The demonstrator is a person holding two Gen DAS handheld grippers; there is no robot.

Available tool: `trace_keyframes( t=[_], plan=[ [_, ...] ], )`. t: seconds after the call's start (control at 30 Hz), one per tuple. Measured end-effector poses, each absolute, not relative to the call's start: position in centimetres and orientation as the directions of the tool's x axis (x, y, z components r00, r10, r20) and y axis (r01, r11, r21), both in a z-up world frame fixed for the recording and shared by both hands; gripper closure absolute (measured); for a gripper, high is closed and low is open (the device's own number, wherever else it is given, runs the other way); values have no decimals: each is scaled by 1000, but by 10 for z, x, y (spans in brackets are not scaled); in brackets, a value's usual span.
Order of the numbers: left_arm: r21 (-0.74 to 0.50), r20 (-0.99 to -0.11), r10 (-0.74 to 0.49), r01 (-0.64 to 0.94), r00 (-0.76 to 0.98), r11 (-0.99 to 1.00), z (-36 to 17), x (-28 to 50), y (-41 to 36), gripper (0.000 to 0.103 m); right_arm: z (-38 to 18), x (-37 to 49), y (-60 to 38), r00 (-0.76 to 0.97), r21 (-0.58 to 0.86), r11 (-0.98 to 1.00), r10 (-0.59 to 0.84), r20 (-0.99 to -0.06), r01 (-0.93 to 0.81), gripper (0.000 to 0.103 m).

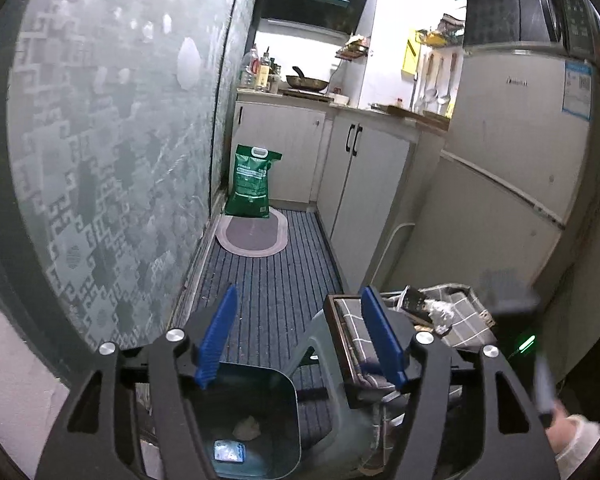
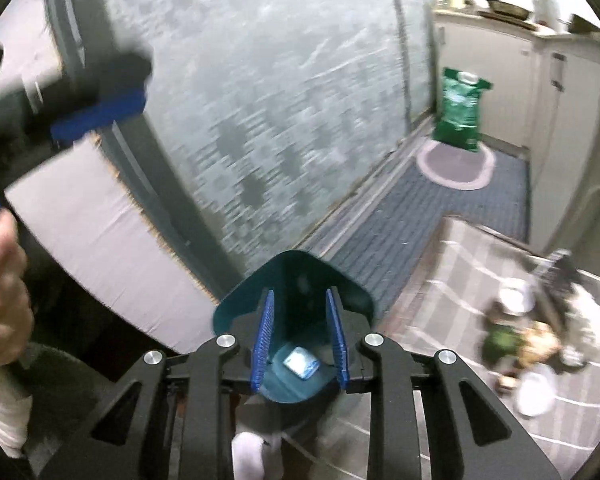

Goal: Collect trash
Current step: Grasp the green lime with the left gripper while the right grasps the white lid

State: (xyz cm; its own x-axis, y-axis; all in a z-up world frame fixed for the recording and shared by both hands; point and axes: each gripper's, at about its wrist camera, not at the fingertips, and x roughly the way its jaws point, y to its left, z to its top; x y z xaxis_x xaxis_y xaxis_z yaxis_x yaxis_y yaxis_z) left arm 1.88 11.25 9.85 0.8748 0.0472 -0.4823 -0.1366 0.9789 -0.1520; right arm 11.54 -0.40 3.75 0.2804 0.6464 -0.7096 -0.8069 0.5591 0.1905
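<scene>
Trash lay both in and out of the dark teal plastic bin [image 1: 256, 420]: a crumpled pale tissue [image 1: 247, 428] and a small bright blue-and-white packet [image 1: 229, 451] sat on its bottom, while more scraps [image 2: 532, 340] — white wrappers, something green, a dark packet — were still heaped on the grey checked cloth [image 2: 452, 264] covering the low worktop to the right of the bin.

Your left tool [image 1: 300, 340] hung over the near rim of the bin with its blue ribbed pads spread wide and nothing between them; past them you looked down a narrow kitchen with a blue striped floor mat [image 1: 272, 292], an oval grey rug [image 1: 252, 236] and a green sack [image 1: 252, 184] standing at the far end beside the white cabinets [image 1: 364, 184].

Your right tool [image 2: 300, 340] pointed steeply down into the same bin, its pads standing fairly close together yet apart, holding nothing; the packet showed between them at the bottom. That view was blurred. A frosted patterned glass door [image 1: 112, 152] ran along the left.
</scene>
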Motion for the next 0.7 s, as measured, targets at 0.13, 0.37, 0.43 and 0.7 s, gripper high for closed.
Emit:
trace_keyframes(
  t=[0.13,0.37,0.43,0.7],
  plan=[
    [-150,-526,30,-128,850,980,78,37,107,36,44,133,-42,350,182,623,630,-694,-760,76],
    [-135,-582,-8,-88,813,987,55,64,85,34,39,157,-97,435,164,711,579,-690,-684,58],
    [-126,-591,-13,-77,806,989,49,69,78,34,36,161,-108,447,160,726,565,-693,-669,57],
    [-124,-645,-52,-38,763,992,27,93,54,33,10,173,-136,438,133,754,504,-745,-643,53]
  ],
)
